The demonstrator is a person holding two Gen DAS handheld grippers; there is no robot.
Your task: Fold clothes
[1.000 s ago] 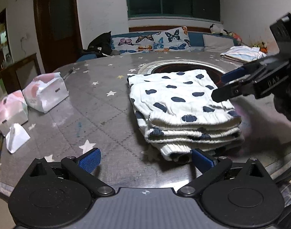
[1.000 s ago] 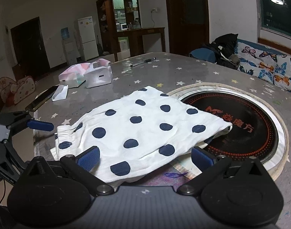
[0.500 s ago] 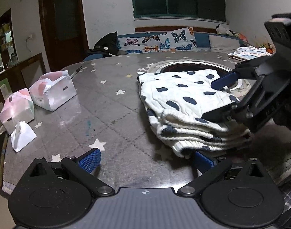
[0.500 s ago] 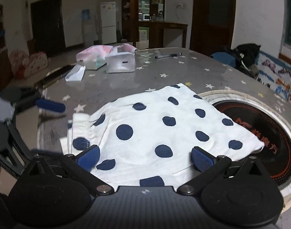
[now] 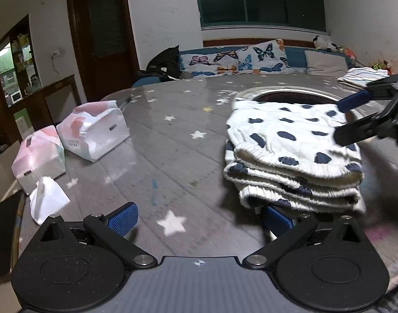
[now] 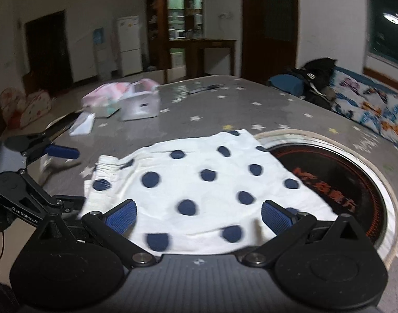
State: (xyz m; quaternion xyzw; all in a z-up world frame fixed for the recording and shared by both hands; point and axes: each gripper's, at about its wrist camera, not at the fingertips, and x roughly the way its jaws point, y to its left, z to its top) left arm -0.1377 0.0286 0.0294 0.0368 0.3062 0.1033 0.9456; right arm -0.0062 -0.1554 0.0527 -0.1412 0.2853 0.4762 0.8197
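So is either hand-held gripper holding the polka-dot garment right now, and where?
Neither. The left hand-held gripper and right hand-held gripper are both open; the folded polka-dot garment lies free on the table.

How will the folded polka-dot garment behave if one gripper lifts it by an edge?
The garment is probably floppy: soft cloth in loose stacked layers with elastic hems. Lifted by one edge, the layers would likely unfold. It looks light and should slide easily on the glossy table.
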